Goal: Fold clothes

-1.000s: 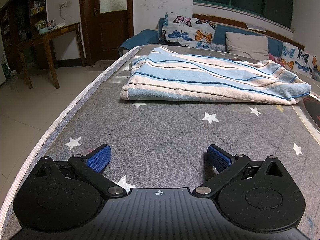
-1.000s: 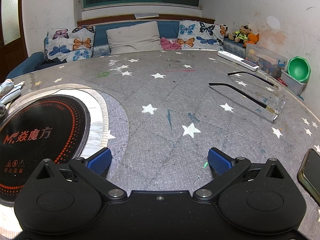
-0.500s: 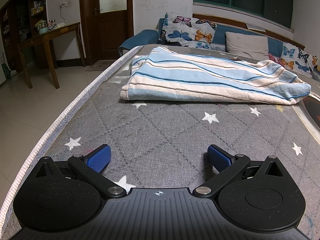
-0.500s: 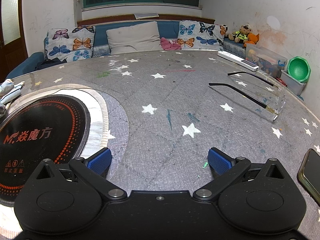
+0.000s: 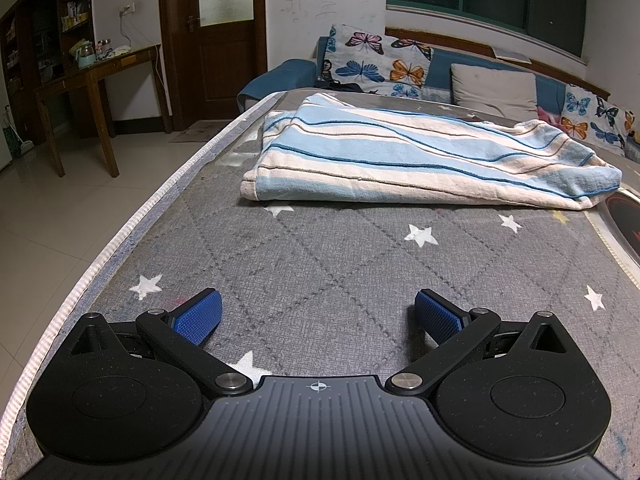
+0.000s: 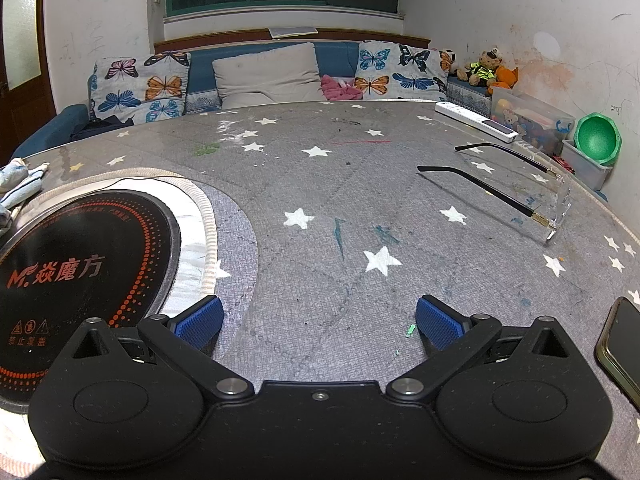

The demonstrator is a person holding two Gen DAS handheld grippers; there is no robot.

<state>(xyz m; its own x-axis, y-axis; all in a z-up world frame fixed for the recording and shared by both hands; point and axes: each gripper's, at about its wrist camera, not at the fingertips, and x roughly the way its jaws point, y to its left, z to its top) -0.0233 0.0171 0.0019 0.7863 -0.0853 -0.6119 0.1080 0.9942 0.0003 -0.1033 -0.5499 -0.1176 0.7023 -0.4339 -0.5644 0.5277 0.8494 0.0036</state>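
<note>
A folded blue-and-white striped garment (image 5: pixel 416 160) lies on the grey star-patterned table cover (image 5: pixel 320 264), ahead of my left gripper (image 5: pixel 318 316). The left gripper is open and empty, low over the cover, well short of the garment. My right gripper (image 6: pixel 318 318) is open and empty over the same cover (image 6: pixel 320 208), facing the sofa. Only a corner of the garment (image 6: pixel 18 184) shows at the far left of the right wrist view.
A black round induction cooktop (image 6: pixel 72 264) is set in the table left of the right gripper. Glasses (image 6: pixel 520 188), a white remote (image 6: pixel 476 122) and a phone (image 6: pixel 622 352) lie to the right. The table's left edge (image 5: pixel 120 240) drops to the tiled floor.
</note>
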